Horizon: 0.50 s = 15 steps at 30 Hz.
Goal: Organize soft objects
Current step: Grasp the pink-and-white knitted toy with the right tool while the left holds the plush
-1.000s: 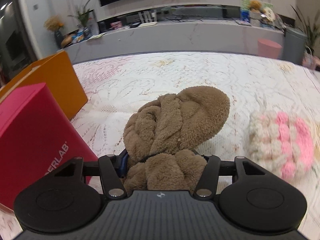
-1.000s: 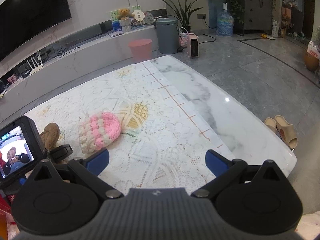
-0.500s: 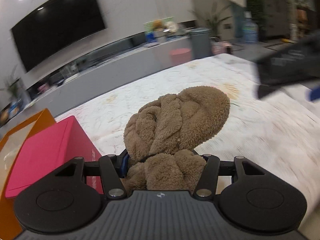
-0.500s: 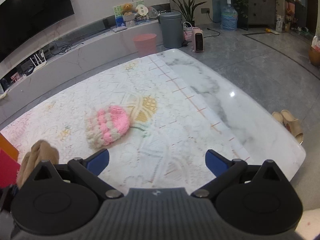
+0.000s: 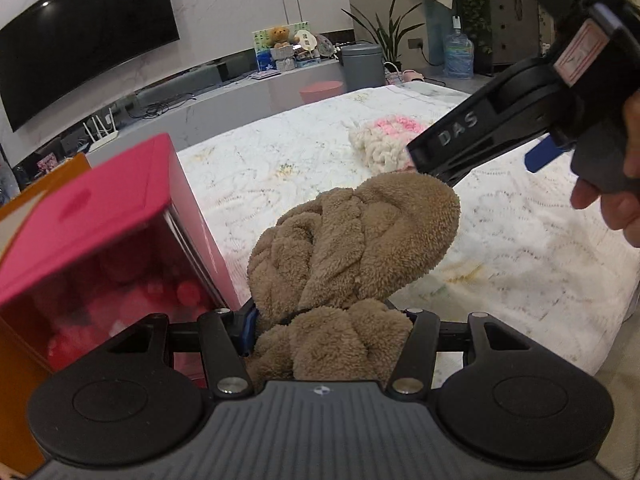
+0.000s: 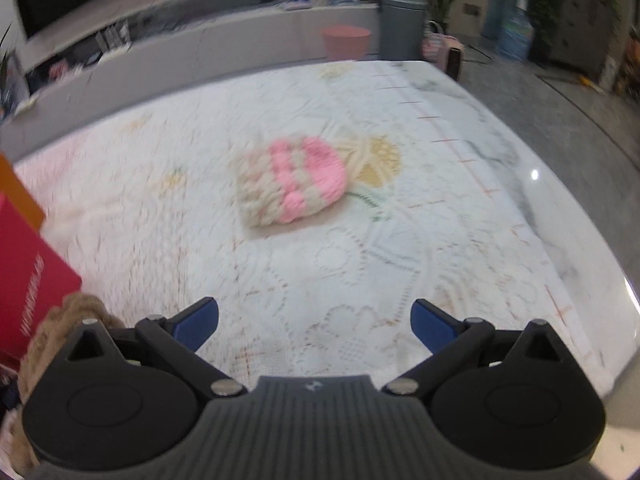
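My left gripper (image 5: 328,320) is shut on a brown fleece hat (image 5: 352,248) and holds it above the table, just right of an open red box (image 5: 104,240). A pink and cream knitted hat (image 6: 290,182) lies on the lace tablecloth (image 6: 340,272); it also shows in the left wrist view (image 5: 384,140). My right gripper (image 6: 314,326) is open and empty, above the cloth, pointing at the knitted hat. It shows from the side in the left wrist view (image 5: 480,136). The brown hat shows at the lower left of the right wrist view (image 6: 60,320).
An orange box (image 5: 24,208) stands behind the red box (image 6: 28,280) at the table's left. The bare marble table edge (image 6: 560,208) runs along the right. A pink bin (image 6: 346,42) and grey bin (image 6: 402,26) stand on the floor beyond the table.
My left gripper has lifted the brown hat and swung it left, beside the red box's open side. My right gripper has moved toward the knitted hat, which now sits nearer and more central.
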Motion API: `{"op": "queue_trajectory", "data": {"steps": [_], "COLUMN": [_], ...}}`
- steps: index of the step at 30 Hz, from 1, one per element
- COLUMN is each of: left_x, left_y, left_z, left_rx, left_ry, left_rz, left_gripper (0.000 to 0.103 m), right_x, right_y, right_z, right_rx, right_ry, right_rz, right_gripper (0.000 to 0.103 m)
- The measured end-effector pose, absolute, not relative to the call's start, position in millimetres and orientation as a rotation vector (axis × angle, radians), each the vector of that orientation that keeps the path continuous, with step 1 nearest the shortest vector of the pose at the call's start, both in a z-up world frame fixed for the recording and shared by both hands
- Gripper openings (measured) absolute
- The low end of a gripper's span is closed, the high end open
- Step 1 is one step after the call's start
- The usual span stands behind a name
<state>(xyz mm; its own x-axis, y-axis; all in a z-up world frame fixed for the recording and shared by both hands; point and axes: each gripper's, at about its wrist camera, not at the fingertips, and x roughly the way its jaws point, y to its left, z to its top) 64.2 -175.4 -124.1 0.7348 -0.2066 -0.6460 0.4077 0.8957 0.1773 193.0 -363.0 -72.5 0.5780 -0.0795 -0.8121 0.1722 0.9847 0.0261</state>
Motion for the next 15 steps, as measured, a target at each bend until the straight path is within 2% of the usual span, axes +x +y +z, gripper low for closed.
{"op": "queue_trajectory", "data": {"steps": [6,15], "left_x": [63,65], "left_y": [-182,-180], "left_z": [-136,-134], "left_rx": [0.384,0.333], "left_ry": [0.633,0.665], "left_rz": [-0.350,-0.320], "left_gripper": [0.063,0.064], "right_x": [209,235], "right_y": [-347,-351], "right_z": [-92,-102], "right_rx": [0.049,0.062], "right_ry": [0.952,0.871], "right_rz": [-0.148,-0.203], "right_gripper": [0.100,0.100]}}
